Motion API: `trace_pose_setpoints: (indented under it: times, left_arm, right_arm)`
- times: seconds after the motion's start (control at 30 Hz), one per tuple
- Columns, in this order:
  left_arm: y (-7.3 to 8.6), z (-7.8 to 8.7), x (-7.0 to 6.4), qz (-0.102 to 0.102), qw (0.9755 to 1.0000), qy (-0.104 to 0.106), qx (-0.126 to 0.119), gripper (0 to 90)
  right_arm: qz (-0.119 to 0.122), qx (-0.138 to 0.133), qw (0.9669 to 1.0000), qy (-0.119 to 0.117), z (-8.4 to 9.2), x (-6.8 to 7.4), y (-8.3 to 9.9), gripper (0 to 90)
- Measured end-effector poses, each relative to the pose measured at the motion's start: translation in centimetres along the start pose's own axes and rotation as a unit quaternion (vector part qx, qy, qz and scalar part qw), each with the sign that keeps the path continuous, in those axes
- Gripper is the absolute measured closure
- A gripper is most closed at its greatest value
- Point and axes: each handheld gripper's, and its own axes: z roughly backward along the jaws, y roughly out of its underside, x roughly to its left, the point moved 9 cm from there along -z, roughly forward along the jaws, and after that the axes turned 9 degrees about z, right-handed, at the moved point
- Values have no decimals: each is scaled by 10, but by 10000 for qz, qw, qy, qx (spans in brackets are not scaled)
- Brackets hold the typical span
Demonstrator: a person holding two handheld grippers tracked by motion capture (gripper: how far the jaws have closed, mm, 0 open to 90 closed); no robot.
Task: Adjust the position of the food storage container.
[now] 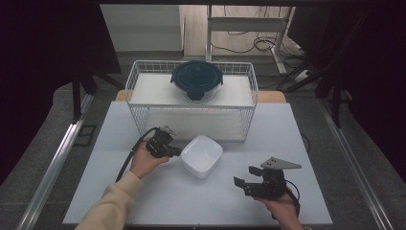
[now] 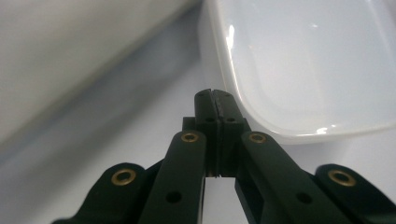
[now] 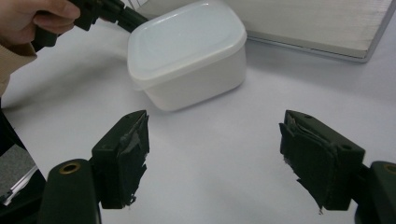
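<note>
A: Where's the container (image 1: 201, 155)?
B: Mid-table (image 1: 287, 139), just before the wire basket (image 1: 191, 100) at the far edge.
A: And the lidded bowl (image 1: 197, 79)?
B: On the basket's upper shelf (toward its right).
A: The grippers?
B: Left gripper (image 1: 176, 152) touches the container's left side; right gripper (image 1: 242, 183) sits near the front edge.

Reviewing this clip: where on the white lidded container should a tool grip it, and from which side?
Probably across the white container just under the lid's overhanging rim, coming level from the open tabletop side where the right tool waits with open jaws. The walls taper downward and look smooth, so the rim would stop slipping. The left tool is shut beside the far rim, and the wire basket crowds the back.
</note>
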Motion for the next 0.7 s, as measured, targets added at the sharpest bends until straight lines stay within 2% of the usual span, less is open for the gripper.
trace_pose_setpoints:
  times: [0.13,0.43,0.7]
  left_arm:
    - [11,-5,-9,40,9998,106,140,900]
    - [22,-8,-26,127,9992,385,42,900]
    - [24,-11,-43,43,9985,544,67,900]
  right_arm:
    - [7,-17,10000,9,1,0,-1,235]
    - [-3,34,10000,19,-1,-2,2,235]
    - [-15,48,10000,17,-1,-2,2,235]
